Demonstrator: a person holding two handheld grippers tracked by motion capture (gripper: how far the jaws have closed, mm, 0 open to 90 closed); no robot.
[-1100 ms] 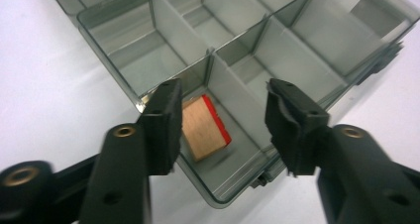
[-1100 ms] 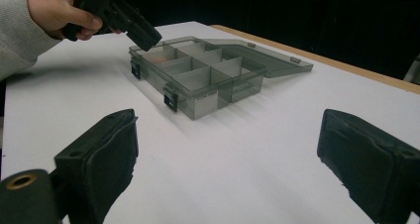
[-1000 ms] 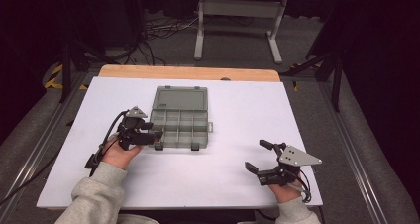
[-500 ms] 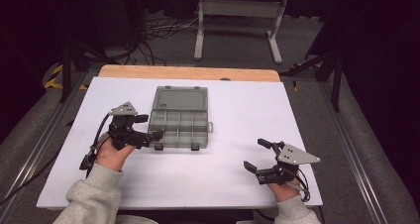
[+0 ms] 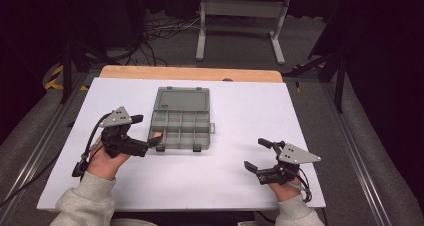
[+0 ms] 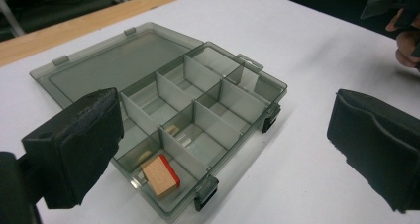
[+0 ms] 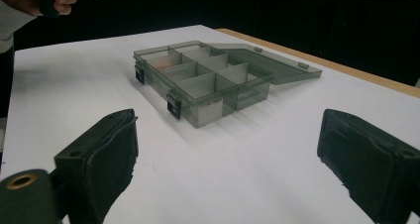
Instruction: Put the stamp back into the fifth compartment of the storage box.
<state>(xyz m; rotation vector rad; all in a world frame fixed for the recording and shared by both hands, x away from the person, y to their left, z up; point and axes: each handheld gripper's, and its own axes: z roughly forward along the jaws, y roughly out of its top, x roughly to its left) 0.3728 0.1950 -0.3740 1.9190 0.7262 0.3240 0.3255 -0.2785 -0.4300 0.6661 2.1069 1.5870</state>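
— Looking at the table (image 5: 240, 111), how much room is there around the tools?
— Plenty. The white top is bare between the two tools and out to its near and right edges. A wooden strip (image 5: 190, 73) runs along the far edge.
— Where is the left gripper (image 5: 142, 134)?
— Just beside the near left corner of the box (image 5: 181, 118), jaws spread wide, nothing between them. In the left gripper view the box sits straight ahead, between the padded black jaws.
— And the right gripper (image 5: 256, 155)?
— Well apart from the box, over bare table near the front edge, jaws also spread and empty. Its own view has the box ahead and slightly left.
— What kind of box?
— Smoky, see-through grey plastic, rectangular, with thin dividers making small compartments, and dark latches on the front wall. Its lid (image 6: 106, 60) is folded flat open on the far side.
— Anything inside?
— A small wooden block with a red edge (image 6: 161, 174) lies in the corner compartment nearest the left gripper.
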